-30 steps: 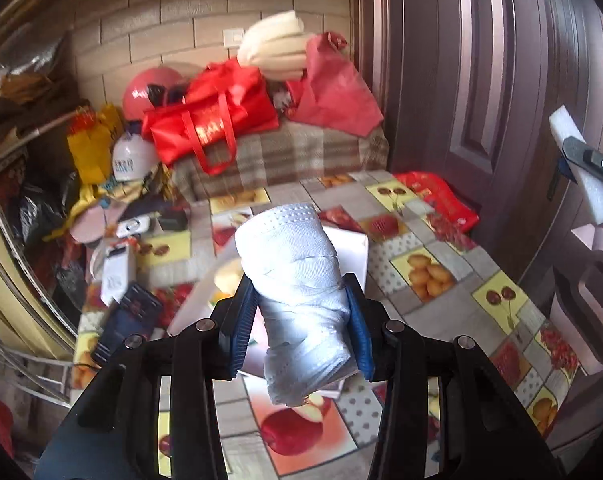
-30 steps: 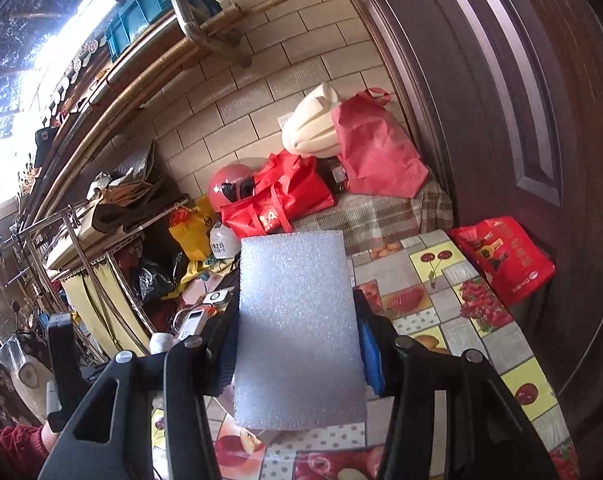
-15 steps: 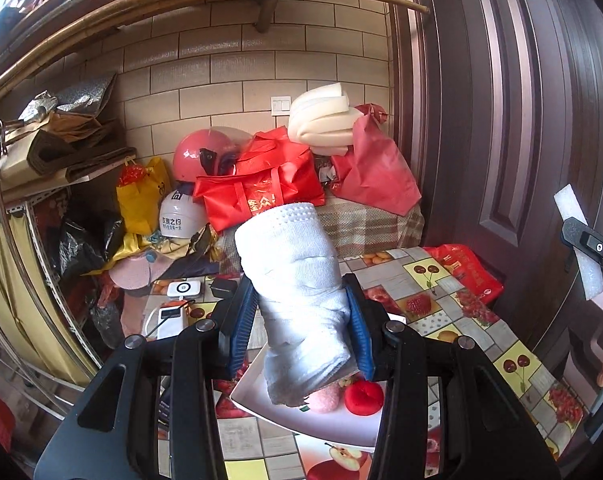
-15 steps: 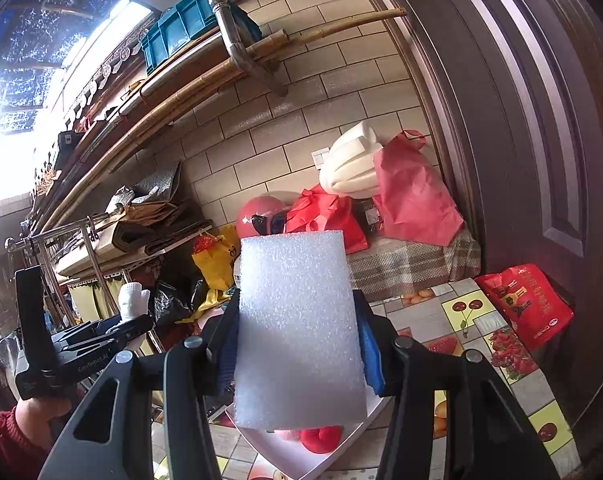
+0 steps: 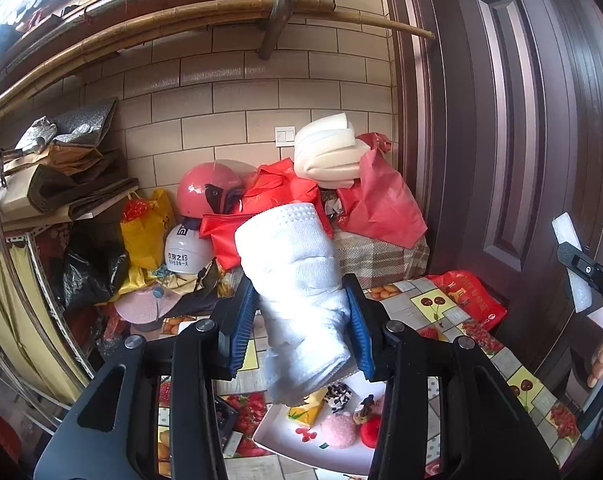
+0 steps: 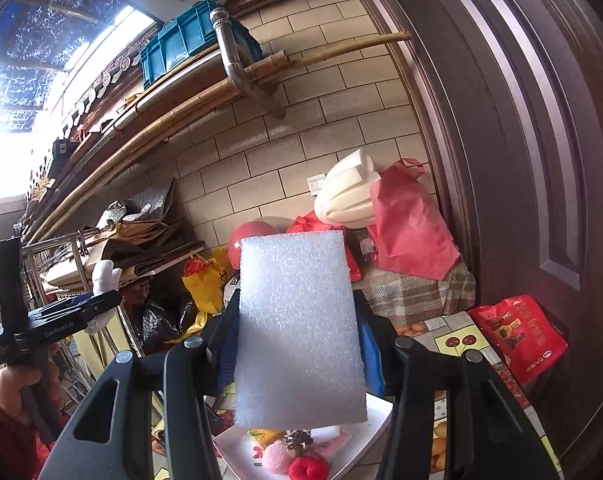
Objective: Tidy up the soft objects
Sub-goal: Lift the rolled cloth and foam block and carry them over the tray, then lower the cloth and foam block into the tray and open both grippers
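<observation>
Clamping rolled white towel mid-length, left gripper holds it above white tray; soft, light, squashes. Right gripper pinches foam block by its side edges, above tray; featherlight, springy, dents easily.

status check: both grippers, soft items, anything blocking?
Left gripper shut on rolled white towel. Right gripper shut on white foam slab. White tray below, holding small soft toys; nothing blocking.

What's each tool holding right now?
Left tool: closed on the rolled white towel.
Right tool: closed on the white foam slab.
</observation>
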